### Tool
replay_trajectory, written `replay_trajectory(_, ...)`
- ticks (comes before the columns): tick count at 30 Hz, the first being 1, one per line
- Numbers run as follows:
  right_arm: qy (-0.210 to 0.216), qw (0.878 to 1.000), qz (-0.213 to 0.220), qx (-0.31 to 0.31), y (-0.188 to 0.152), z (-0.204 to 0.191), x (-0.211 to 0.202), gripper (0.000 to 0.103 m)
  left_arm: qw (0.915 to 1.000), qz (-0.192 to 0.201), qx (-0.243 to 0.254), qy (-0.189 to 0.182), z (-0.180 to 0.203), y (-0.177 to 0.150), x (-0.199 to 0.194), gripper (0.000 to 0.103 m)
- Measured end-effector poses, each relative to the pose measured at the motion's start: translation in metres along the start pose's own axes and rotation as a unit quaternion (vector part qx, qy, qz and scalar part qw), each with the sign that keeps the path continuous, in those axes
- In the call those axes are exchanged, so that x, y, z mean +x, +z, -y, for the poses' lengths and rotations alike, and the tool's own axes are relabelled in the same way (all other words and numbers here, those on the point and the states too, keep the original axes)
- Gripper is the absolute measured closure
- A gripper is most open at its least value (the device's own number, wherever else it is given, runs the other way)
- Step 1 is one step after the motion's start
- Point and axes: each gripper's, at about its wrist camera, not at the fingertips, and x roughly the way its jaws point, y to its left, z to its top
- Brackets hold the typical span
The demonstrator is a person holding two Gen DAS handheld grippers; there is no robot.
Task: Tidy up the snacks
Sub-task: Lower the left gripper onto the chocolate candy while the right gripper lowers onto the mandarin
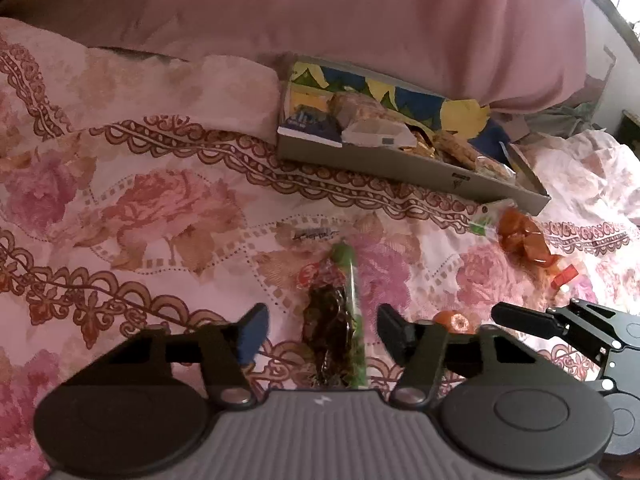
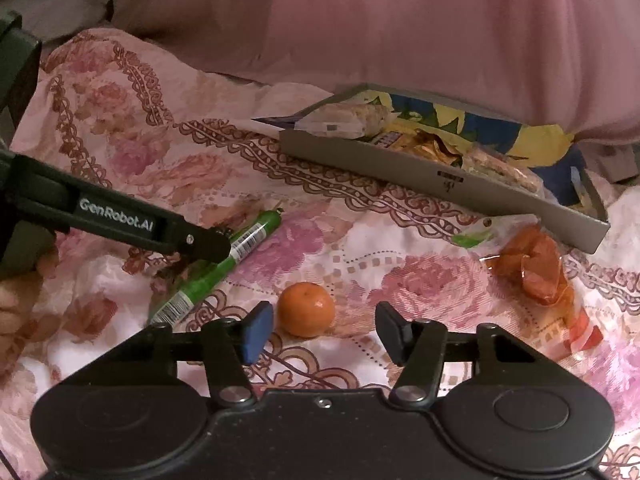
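Pick-up step for both hands. The left gripper (image 1: 322, 330) has its jaws half open around the green-edged snack packet (image 1: 336, 320) on the bed (image 1: 140, 200), pads apart from it. The right gripper (image 2: 324, 330) is likewise half open; the orange (image 2: 306, 309) sits between its jaws, nearer the left one, unheld. Next each must pinch, then carry to the box (image 2: 440, 184) ahead.

Both grippers (image 1: 322, 330) (image 2: 324, 330) angled downward, fingers apart.
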Motion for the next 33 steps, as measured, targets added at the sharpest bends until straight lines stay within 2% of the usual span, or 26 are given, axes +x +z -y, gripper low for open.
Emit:
replay_trajectory(3,0.001,1.0,-0.002,-0.001,-0.001,-0.002,0.002,0.045,0.9999,-0.007,-0.004,-0.008,-0.001,-0.001,0.002,0.051)
replay_trajectory(14,0.002,1.0,-0.01,0.0,-0.002,-0.005,0.012,0.046,0.9994,-0.016,-0.021,-0.022,-0.005,0.0,0.005,0.052)
replay_trajectory(20,0.0,1.0,-0.009,-0.004,-0.002,-0.006,0.015,0.053,0.9995,-0.025,-0.012,-0.017,-0.003,-0.002,0.01,0.051)
replay_trajectory(25,0.005,1.0,-0.006,-0.002,-0.001,-0.006,0.015,0.066,0.9997,-0.023,-0.005,-0.012,0.0,-0.003,0.01,0.052)
replay_trajectory(33,0.008,1.0,-0.005,-0.001,-0.002,-0.007,0.014,0.067,0.9997,-0.021,0.0,-0.015,0.003,-0.002,0.006,0.052)
